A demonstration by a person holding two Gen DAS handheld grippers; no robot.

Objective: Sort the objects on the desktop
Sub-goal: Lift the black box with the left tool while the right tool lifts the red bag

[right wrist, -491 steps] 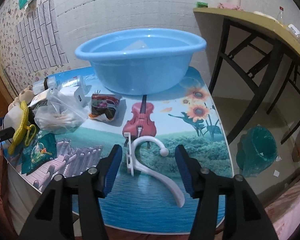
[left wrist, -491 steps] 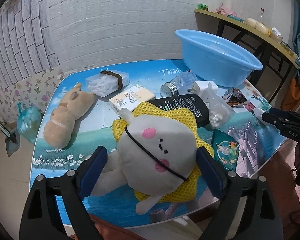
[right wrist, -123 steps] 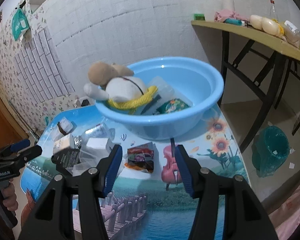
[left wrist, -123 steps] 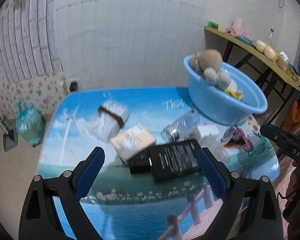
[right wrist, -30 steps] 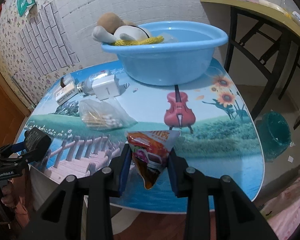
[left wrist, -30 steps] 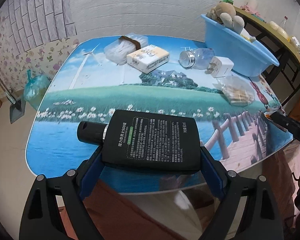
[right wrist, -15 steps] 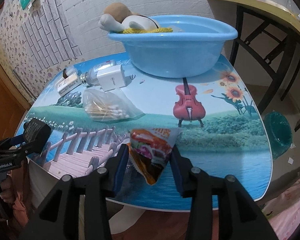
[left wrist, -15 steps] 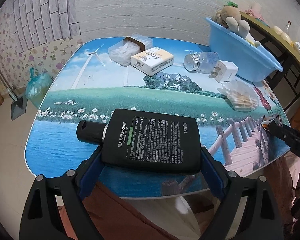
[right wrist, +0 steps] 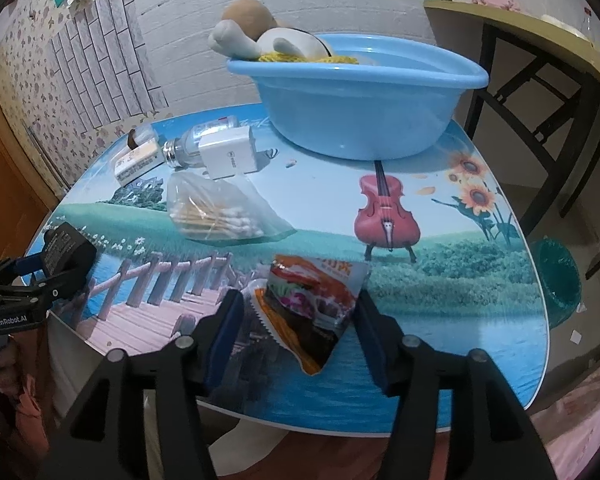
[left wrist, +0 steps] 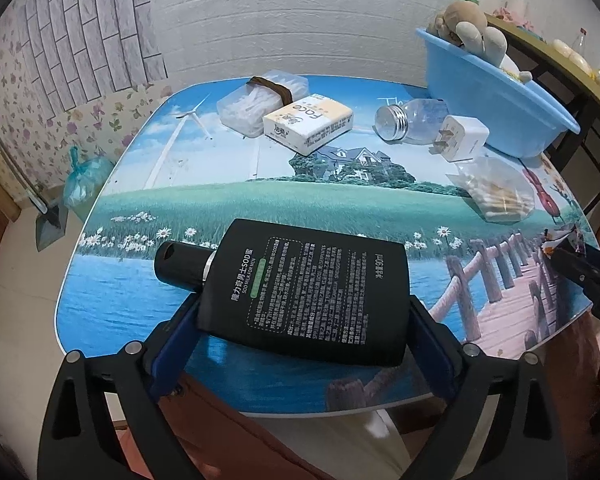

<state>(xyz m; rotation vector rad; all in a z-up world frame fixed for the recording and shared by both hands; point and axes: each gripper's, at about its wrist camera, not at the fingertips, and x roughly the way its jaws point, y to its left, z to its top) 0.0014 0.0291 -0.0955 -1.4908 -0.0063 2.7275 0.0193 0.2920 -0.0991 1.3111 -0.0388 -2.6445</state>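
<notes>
The table [left wrist: 260, 208] is a slick printed top. The blue basin [right wrist: 360, 120] sits at its back, already heaped with plush toys [right wrist: 244, 36] that ride over its rim. Anything dropped on that heap could roll back out or nudge a toy overboard.

The black lotion bottle [left wrist: 308, 292] lies flat at the table edge farthest from the basin. It sits between the pads of the left gripper [left wrist: 300, 320], whose jaws have just been opening and now seem to stand slack beside it rather than clamped. The bottle looks close enough to that far edge that a careless re-grip or a brush from a finger could slide it off onto the floor.

The snack packet [right wrist: 316, 304] also lies on the side away from the basin, near the table rim. The right gripper [right wrist: 298, 304] straddles it, its jaws just opened and not pinching. The foil is thin and crumpled, so a shallow pinch may slip.
</notes>
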